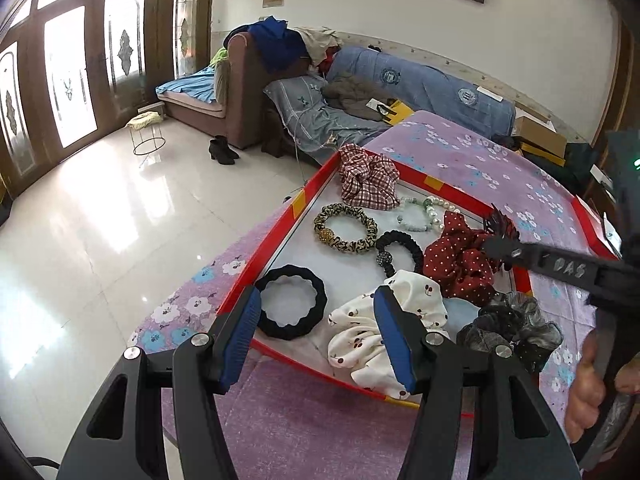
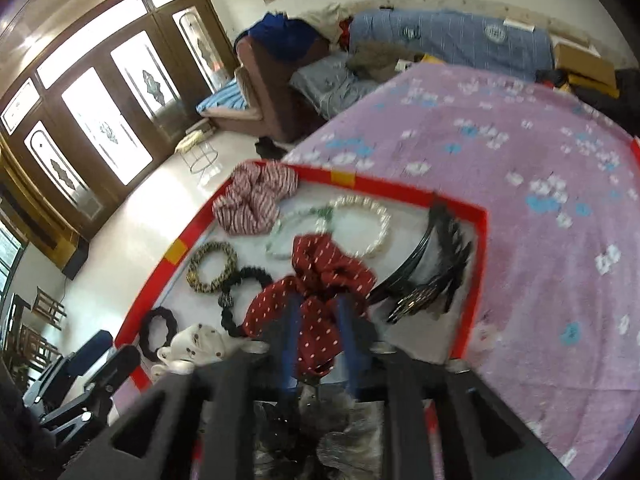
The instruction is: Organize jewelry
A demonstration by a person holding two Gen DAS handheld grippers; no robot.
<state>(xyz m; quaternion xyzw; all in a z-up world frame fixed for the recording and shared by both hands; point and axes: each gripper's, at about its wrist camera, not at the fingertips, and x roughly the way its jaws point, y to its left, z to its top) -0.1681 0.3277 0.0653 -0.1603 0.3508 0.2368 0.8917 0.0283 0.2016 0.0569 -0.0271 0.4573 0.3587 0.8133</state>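
Note:
A red-rimmed tray [image 1: 277, 240] [image 2: 160, 284] lies on a purple flowered cloth. In it are a plaid scrunchie [image 1: 366, 180], a leopard hair tie [image 1: 346, 227], a black beaded hair tie [image 1: 398, 250], pearl and green bracelets [image 1: 424, 212], a black ring scrunchie [image 1: 291, 307], a white cherry scrunchie [image 1: 360, 332] and a red dotted scrunchie [image 1: 456, 264] [image 2: 320, 280]. My left gripper [image 1: 318, 296] hangs open over the black ring and the white scrunchie, holding nothing. My right gripper [image 2: 319, 308] [image 1: 504, 248] is open, its blurred fingers on either side of the red dotted scrunchie.
Black feathered hairbands [image 2: 436, 264] lean in the tray's right corner. A grey scrunchie [image 1: 516, 328] sits at the near rim. A person's hand [image 1: 584, 392] grips the right tool. The table edge drops to a tiled floor [image 1: 120, 220] on the left; a cluttered sofa [image 1: 360, 80] stands behind.

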